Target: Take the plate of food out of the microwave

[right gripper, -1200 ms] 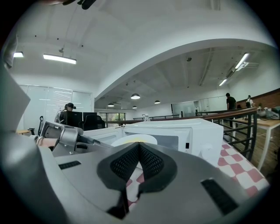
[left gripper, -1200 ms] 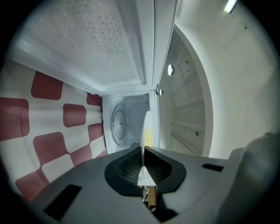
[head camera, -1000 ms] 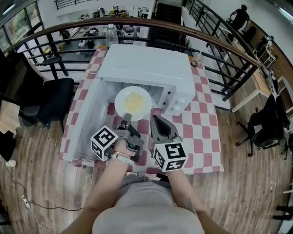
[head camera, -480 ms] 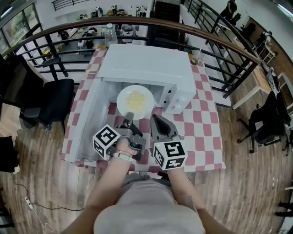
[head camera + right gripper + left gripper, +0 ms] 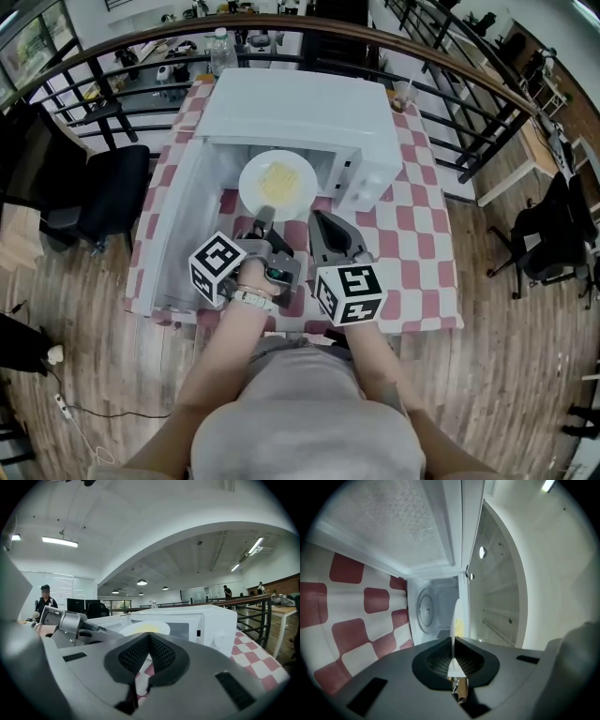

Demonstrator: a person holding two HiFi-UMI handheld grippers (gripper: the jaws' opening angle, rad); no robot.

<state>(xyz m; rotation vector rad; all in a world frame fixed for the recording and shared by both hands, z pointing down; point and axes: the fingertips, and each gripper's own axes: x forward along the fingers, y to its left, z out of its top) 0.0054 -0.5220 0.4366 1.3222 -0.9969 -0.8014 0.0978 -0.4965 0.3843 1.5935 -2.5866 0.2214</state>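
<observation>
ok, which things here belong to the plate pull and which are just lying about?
Job: plate of food, its rim clamped in the left gripper; microwave; microwave door, open.
Lying about: bottle behind the microwave; cup by its rear right corner; black office chair at left.

The microwave [image 5: 300,108] is placed on the bench [image 5: 417,253], with its door [image 5: 187,225] opened to the left. The plate [image 5: 277,183] is held at the opening by the left claw [image 5: 265,217]; the right claw [image 5: 323,239] is found just beside it, on the right.
</observation>
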